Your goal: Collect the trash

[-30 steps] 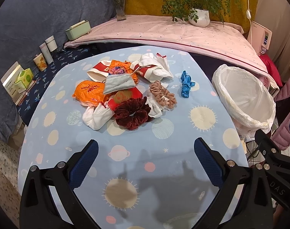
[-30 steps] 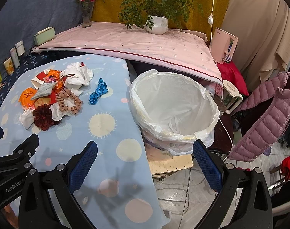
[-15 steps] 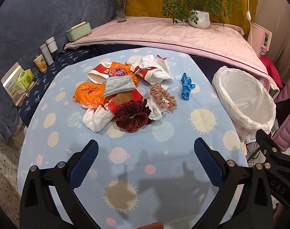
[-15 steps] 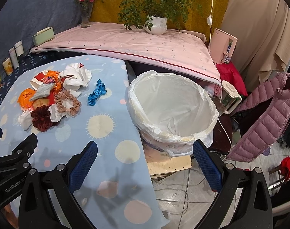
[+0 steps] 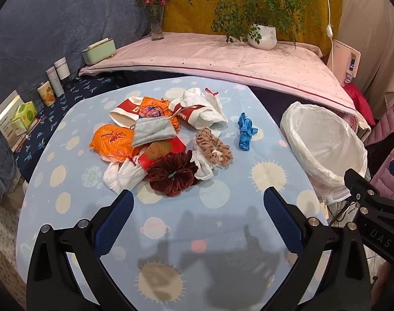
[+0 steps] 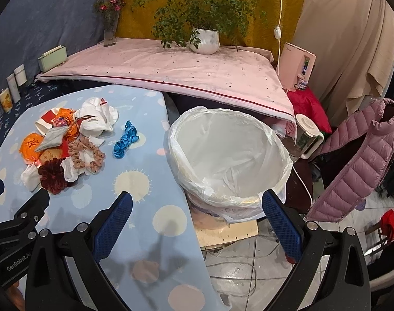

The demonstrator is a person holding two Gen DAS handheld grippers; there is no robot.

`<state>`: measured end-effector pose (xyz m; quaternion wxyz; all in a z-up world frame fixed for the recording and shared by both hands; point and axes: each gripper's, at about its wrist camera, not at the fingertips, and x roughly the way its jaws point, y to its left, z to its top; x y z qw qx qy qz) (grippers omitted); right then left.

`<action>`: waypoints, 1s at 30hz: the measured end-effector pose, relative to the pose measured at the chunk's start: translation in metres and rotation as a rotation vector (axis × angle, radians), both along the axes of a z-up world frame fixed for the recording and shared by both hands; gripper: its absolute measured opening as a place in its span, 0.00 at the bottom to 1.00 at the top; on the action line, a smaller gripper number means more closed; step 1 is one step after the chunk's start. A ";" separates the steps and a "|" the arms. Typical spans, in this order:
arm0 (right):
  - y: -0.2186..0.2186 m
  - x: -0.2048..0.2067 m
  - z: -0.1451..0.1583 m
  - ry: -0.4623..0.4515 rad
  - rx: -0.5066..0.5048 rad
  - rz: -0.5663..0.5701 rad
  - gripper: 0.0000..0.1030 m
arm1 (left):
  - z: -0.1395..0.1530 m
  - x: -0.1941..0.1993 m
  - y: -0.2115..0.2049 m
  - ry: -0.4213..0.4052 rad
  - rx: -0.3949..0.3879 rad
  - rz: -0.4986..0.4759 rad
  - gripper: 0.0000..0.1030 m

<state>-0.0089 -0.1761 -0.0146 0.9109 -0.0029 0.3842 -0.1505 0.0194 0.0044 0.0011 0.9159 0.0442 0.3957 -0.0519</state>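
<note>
Both grippers, left gripper (image 5: 197, 207) and right gripper (image 6: 197, 208), hang spread wide and empty; the trash pile (image 5: 160, 140) sits mid-table, the lined bin (image 6: 230, 160) just beside the tablecloth (image 6: 134, 223) edge.

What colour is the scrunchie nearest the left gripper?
The scrunchie is dark red velvet, clearest in the left wrist view.

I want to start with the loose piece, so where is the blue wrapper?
The blue wrapper lies alone on the table, right of the pile, between the tan scrunchie and the lined bin.
</note>
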 end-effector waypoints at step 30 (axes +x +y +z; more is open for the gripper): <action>0.099 0.100 -0.026 0.037 0.135 0.216 0.93 | -0.068 0.082 0.141 0.152 -0.129 0.182 0.92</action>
